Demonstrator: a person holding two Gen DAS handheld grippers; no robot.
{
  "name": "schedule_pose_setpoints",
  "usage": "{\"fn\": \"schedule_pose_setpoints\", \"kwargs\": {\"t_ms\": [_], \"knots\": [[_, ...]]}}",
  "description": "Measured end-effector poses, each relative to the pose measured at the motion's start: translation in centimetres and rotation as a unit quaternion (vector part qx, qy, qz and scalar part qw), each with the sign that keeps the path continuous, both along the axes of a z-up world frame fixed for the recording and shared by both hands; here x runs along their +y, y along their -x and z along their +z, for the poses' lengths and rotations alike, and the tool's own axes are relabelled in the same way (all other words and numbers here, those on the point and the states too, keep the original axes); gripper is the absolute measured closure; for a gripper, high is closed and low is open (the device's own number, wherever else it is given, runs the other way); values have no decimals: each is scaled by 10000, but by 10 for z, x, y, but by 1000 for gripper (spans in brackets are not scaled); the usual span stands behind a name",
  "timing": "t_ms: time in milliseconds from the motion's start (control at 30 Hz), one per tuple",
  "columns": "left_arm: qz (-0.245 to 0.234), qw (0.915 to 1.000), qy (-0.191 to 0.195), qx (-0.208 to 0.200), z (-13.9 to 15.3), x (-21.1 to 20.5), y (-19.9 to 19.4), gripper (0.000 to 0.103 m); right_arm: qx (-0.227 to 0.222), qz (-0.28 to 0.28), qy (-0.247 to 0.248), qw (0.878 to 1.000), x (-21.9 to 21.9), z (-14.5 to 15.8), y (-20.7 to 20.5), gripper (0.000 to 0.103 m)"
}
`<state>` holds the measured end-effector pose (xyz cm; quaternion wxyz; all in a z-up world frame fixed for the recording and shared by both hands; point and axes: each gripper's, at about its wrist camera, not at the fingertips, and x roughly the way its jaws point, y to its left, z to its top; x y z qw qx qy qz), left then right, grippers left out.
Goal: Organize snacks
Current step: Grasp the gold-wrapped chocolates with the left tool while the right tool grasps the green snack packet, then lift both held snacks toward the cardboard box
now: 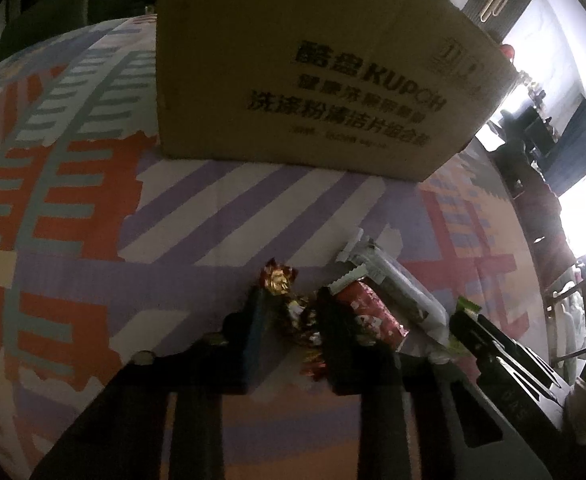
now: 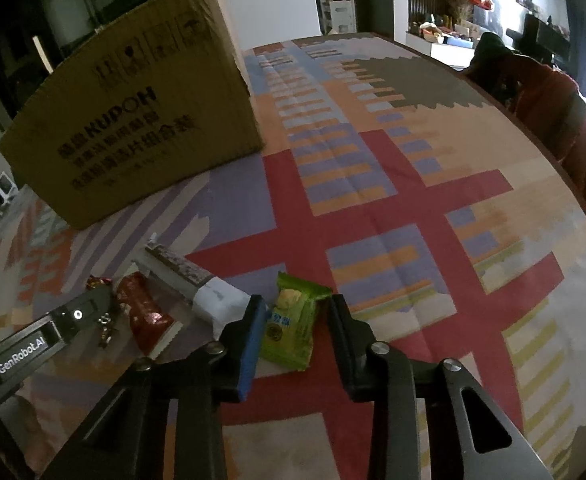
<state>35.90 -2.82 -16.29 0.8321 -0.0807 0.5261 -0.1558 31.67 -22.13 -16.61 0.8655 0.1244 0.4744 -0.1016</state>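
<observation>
My left gripper point(image 1: 291, 312) is open around a small foil-wrapped candy point(image 1: 283, 292) lying on the patterned tablecloth point(image 1: 213, 208). A red snack packet point(image 1: 369, 312) and a long clear-and-white snack pack point(image 1: 397, 280) lie just right of it. My right gripper point(image 2: 297, 316) is open with a green snack packet point(image 2: 293, 320) between its fingers, on the cloth. The right wrist view also shows the red packet point(image 2: 145, 312), the long pack point(image 2: 189, 276), the foil candy point(image 2: 97, 282) and the left gripper point(image 2: 93, 304). A cardboard box point(image 1: 313, 68) stands behind the snacks.
The box point(image 2: 133, 120) stands at the far left of the table in the right wrist view. The table edge point(image 2: 533, 136) curves along the right. A person in red point(image 2: 565, 120) sits beyond it. Shelves and furniture stand in the background.
</observation>
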Motion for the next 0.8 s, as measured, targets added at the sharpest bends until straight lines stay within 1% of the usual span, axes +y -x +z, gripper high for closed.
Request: {"fn": "schedule_pose_setpoints", "kwargs": {"t_ms": [33, 200, 333, 433, 567, 800], "knots": [[-29, 10000, -22, 16, 0, -1, 0, 83, -1, 47, 38, 10000, 1, 0, 0, 75], [-80, 9998, -174, -47, 1, -1, 1, 84, -1, 120, 169, 9998, 3, 0, 1, 80], [-127, 9991, -398, -123, 3, -6, 3, 84, -28, 178, 212, 9996, 5, 3, 3, 81], [-135, 9986, -467, -198, 7, -6, 6, 84, -98, 241, 266, 9993, 8, 8, 6, 81], [-172, 9978, -544, -329, 16, -6, 11, 84, -238, 331, 255, 9988, 11, 19, 10, 81], [-185, 9968, -512, -577, 41, -4, 23, 84, -519, 469, 166, 9974, 17, 44, 16, 81]]}}
